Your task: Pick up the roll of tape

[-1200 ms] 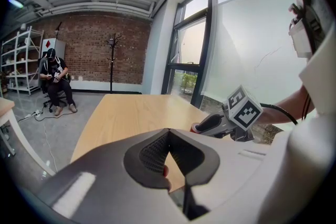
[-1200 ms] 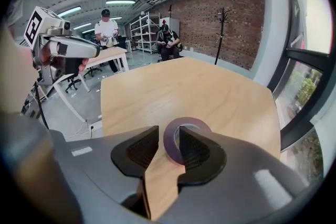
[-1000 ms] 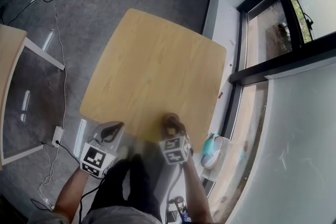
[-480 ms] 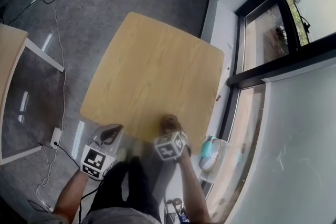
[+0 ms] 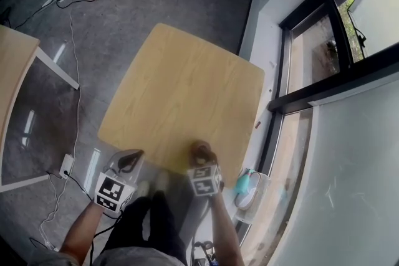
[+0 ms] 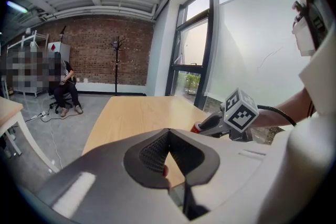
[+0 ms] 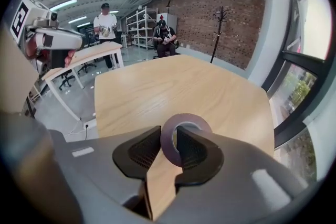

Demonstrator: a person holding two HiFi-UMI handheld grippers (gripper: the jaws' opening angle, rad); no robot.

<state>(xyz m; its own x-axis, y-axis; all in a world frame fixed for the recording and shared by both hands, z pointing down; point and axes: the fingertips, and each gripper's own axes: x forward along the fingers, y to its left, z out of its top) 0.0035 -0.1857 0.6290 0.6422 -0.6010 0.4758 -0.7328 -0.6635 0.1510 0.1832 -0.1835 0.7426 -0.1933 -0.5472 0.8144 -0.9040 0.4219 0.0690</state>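
The roll of tape [image 7: 189,117], a grey ring, stands on edge near the front edge of the wooden table [image 7: 173,86]. My right gripper [image 7: 169,140] has the ring's band between its pads; its jaws have just been closing and now press on it. From the head view the right gripper [image 5: 201,154] points steeply down at the table [image 5: 181,96], mostly covering the roll. My left gripper [image 6: 168,132] is shut with nothing in it, its tips meeting. It hovers off the table's near left corner [image 5: 129,159], apart from the roll.
A second table [image 5: 12,71] stands to the left, with cables and a power strip [image 5: 67,162] on the floor between. A window frame [image 5: 293,84] runs along the right, with a teal object [image 5: 244,182] at its foot. People [image 7: 164,34] are far back.
The head view has drifted slightly. Both grippers stay where they were at the table's near edge, the right one still over the tape roll.
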